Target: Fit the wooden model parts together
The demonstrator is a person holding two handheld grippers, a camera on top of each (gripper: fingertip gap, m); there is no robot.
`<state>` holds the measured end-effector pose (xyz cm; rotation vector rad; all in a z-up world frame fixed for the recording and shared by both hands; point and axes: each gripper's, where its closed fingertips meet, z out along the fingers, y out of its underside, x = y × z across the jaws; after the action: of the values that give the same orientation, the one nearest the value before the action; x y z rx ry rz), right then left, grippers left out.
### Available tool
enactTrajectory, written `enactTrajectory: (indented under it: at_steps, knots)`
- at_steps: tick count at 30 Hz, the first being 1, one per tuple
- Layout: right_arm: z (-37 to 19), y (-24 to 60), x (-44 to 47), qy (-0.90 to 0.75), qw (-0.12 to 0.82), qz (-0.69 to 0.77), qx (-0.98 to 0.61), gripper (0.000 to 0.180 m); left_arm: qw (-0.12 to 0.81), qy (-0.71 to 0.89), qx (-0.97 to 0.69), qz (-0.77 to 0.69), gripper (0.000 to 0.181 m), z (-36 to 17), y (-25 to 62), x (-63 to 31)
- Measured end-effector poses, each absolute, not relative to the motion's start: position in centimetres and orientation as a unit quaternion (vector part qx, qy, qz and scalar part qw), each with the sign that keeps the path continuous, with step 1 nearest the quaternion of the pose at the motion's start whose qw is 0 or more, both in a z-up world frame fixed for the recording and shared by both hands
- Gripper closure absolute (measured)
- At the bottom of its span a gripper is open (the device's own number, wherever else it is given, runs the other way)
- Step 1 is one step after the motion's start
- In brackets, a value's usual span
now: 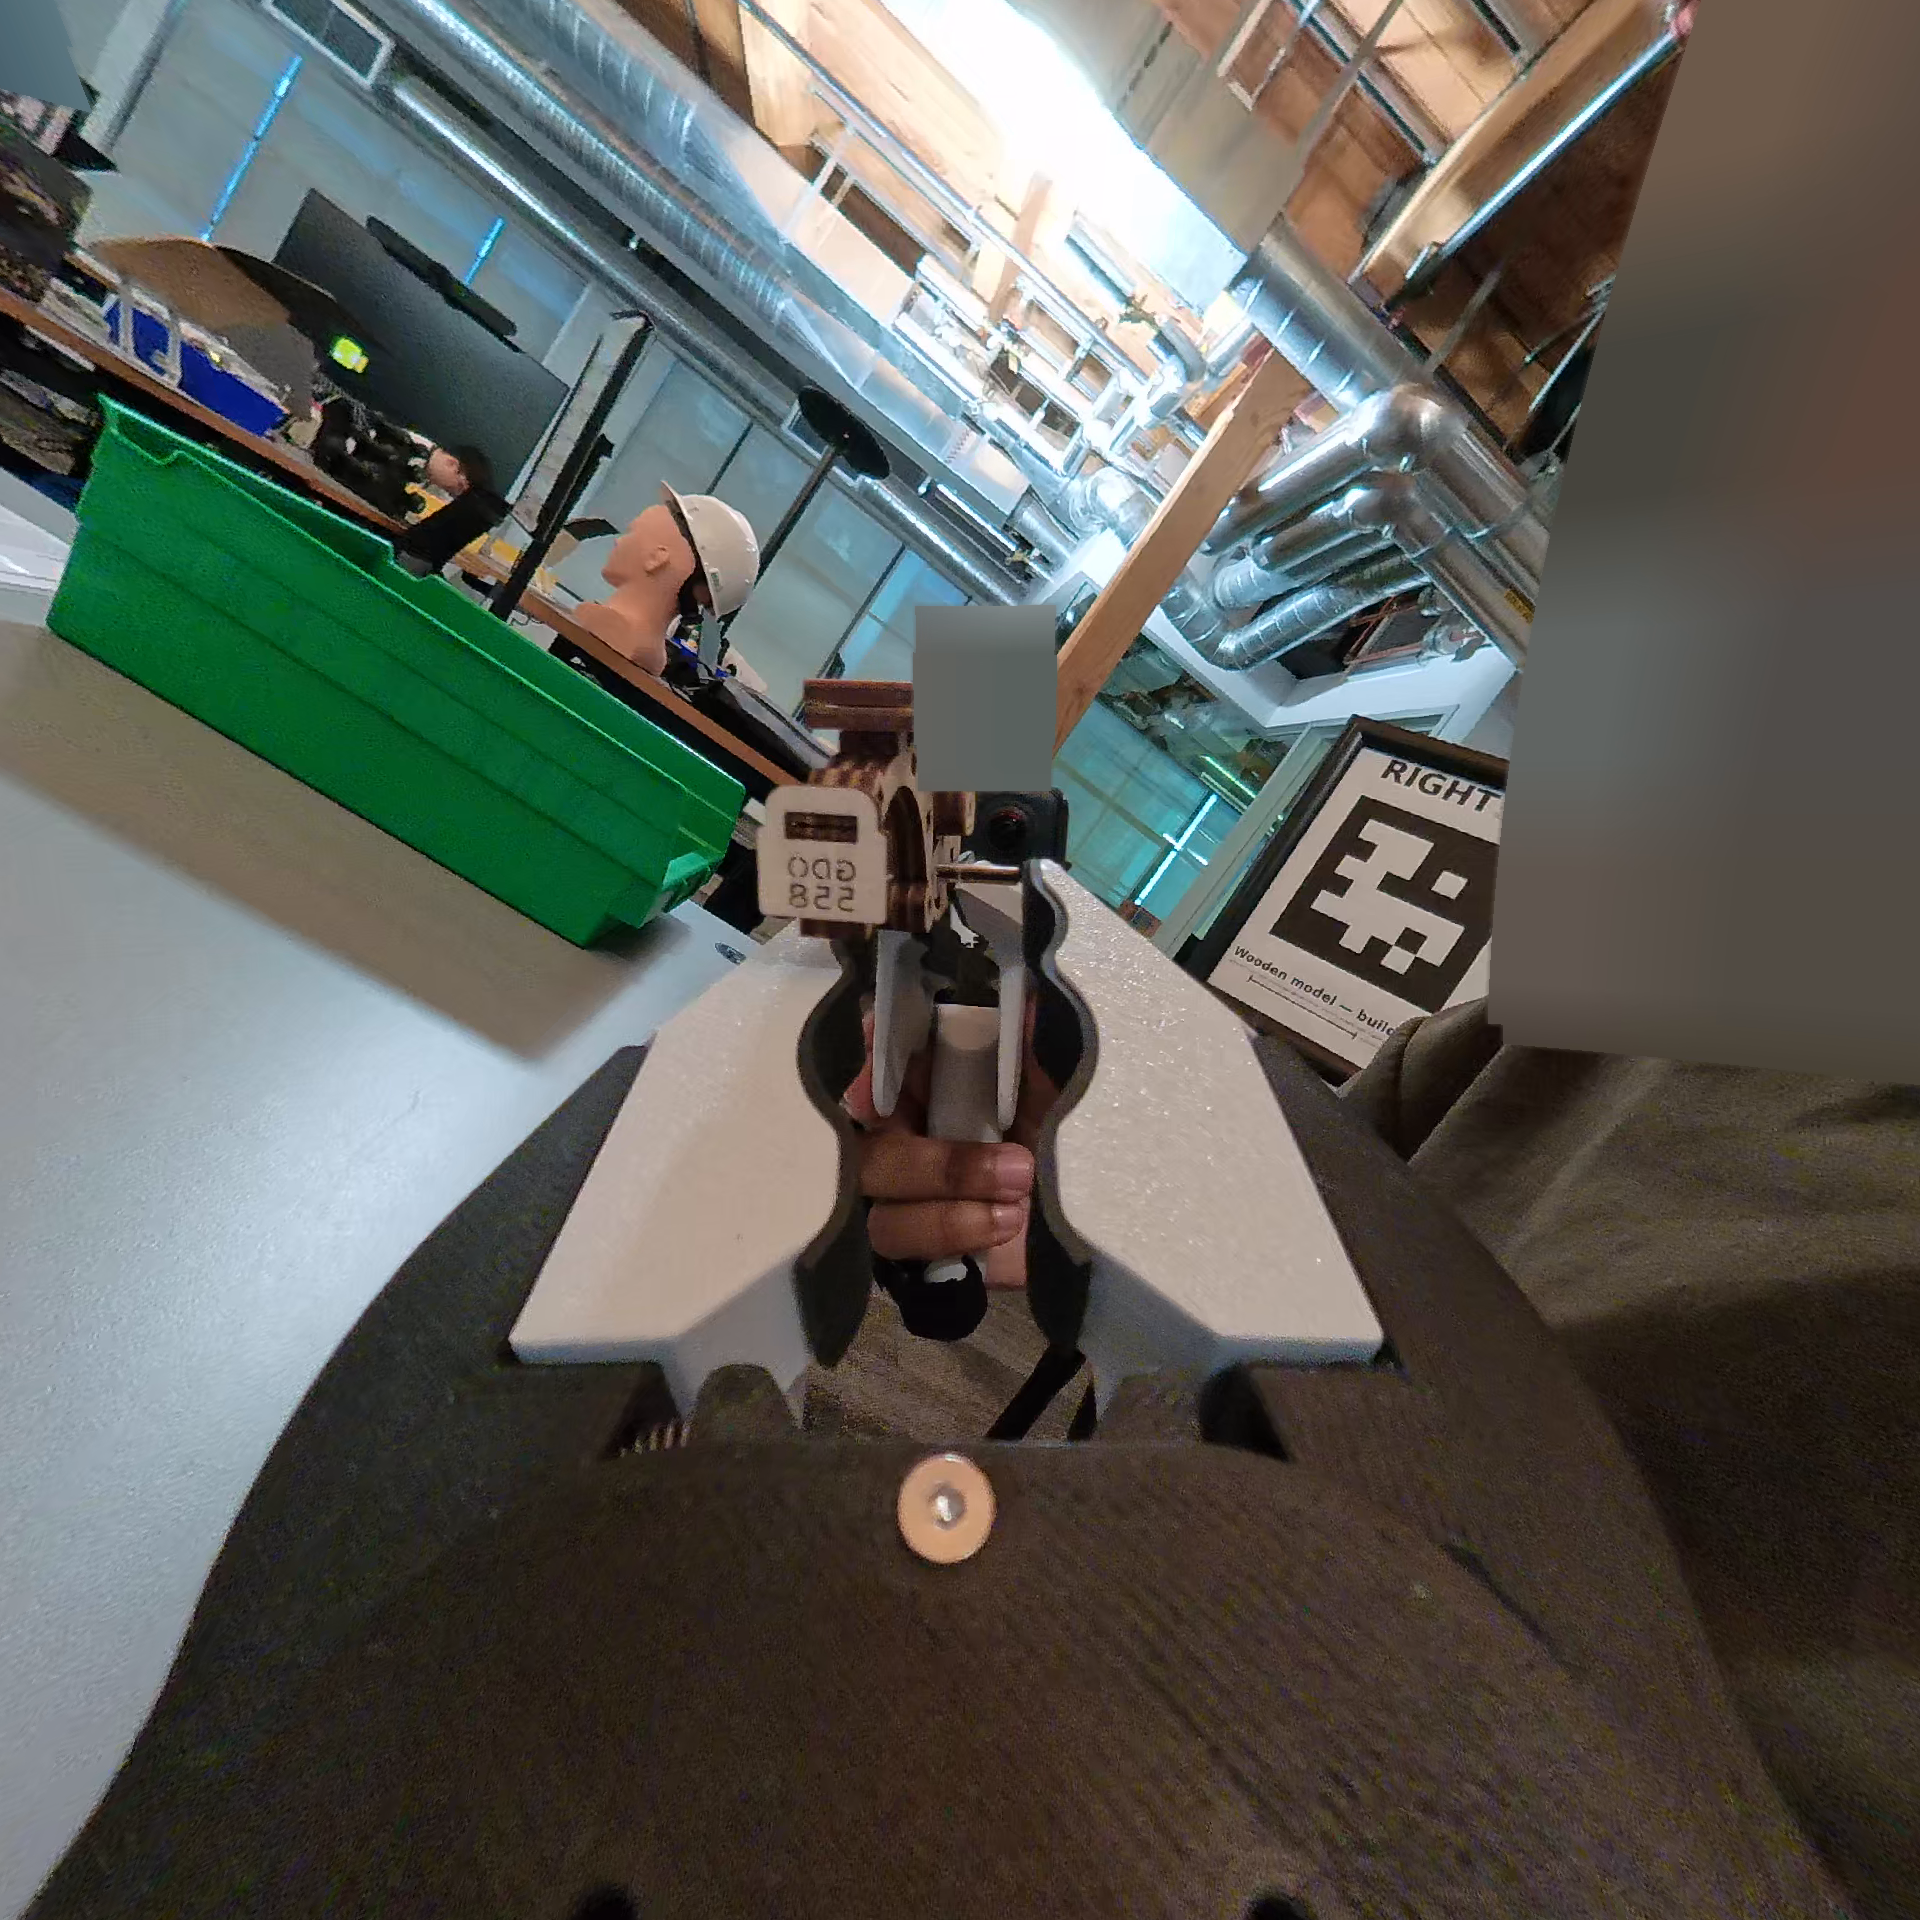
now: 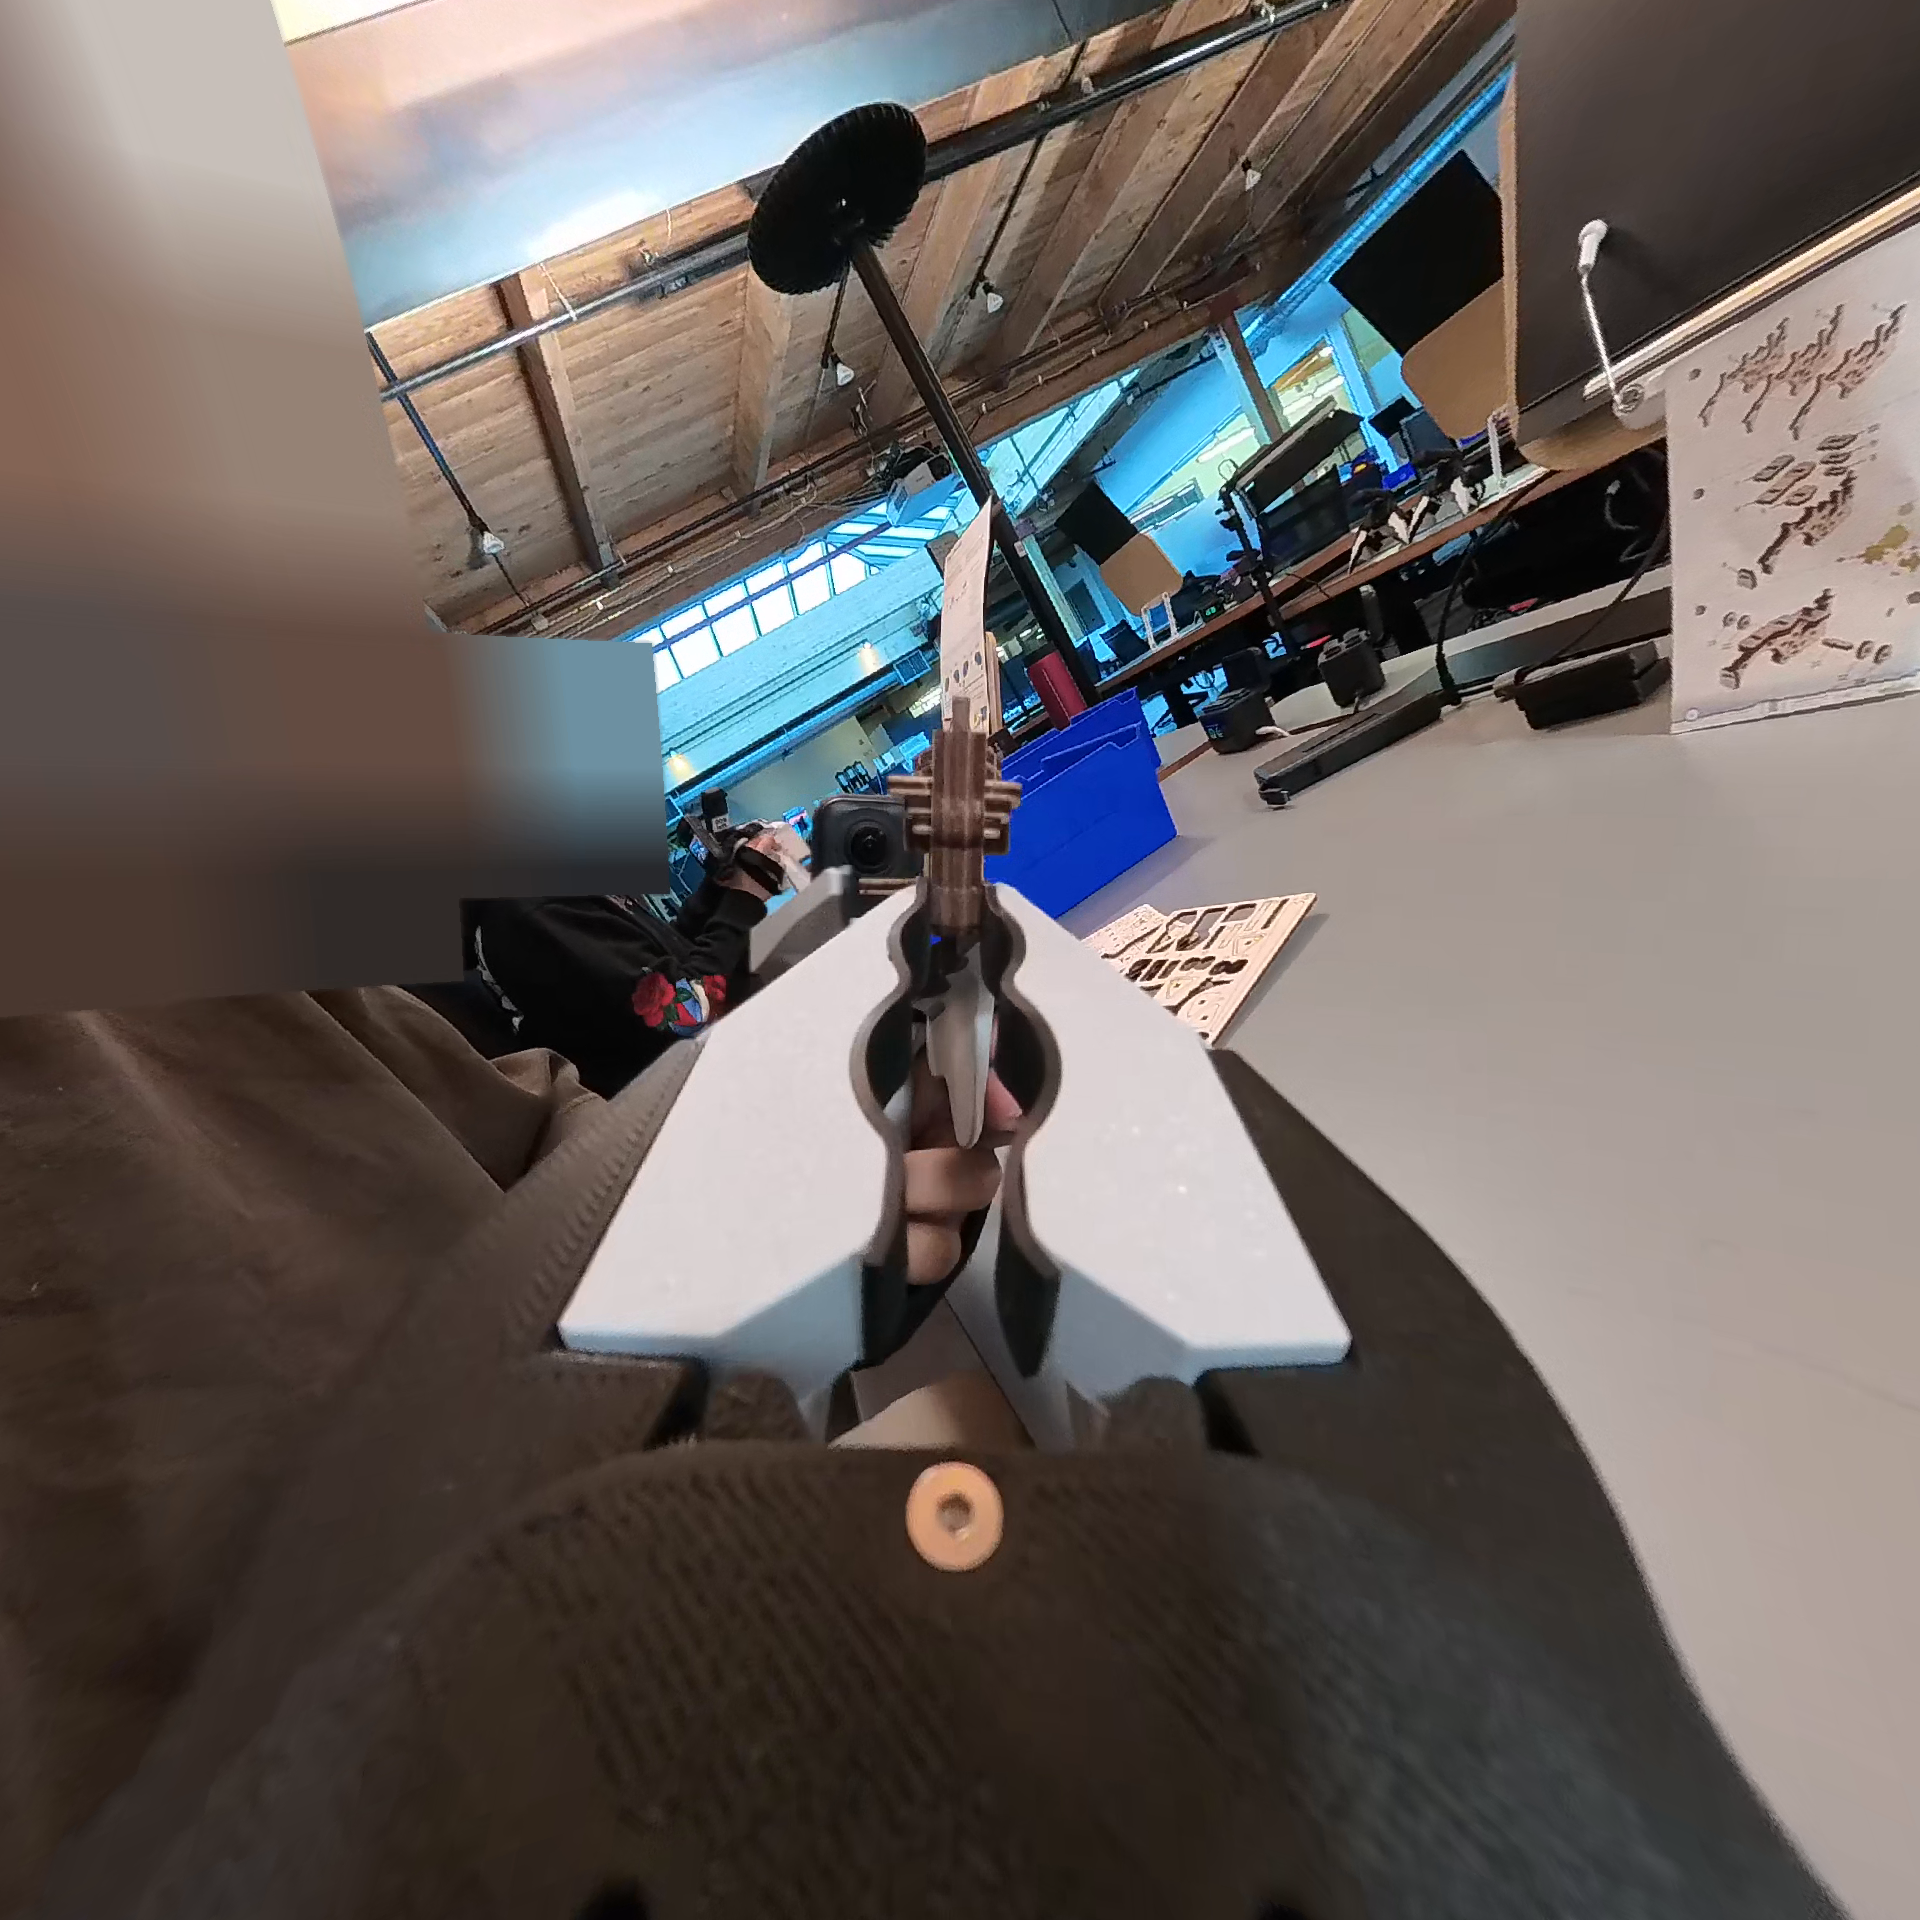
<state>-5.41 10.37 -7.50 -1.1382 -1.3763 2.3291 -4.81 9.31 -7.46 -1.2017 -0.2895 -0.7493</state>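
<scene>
Both the left gripper and right gripper seemingly clamp the wooden model

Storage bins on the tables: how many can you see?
2: a green bin on the table in the left wrist view, a blue bin beyond the tongs in the right. Others may be hidden.

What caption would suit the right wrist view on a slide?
Right tool grips a brown layered wooden model part upright above a grey table, a flat wooden cut-out sheet lying beyond.

We see printed characters on a pale tag beside the wooden model, and lettering on a framed marker sign to the model's right.
</scene>
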Motion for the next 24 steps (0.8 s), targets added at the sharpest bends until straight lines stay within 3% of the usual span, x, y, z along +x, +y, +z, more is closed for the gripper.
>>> enactTrajectory:
  at_steps: [24]
  knots:
    - [-7.68,10.04,-5.29,-0.494,0.139,0.77,-0.378,0.171,0.755,-0.12,-0.572,-0.297,0.157,-7.77,9.19,-4.92]
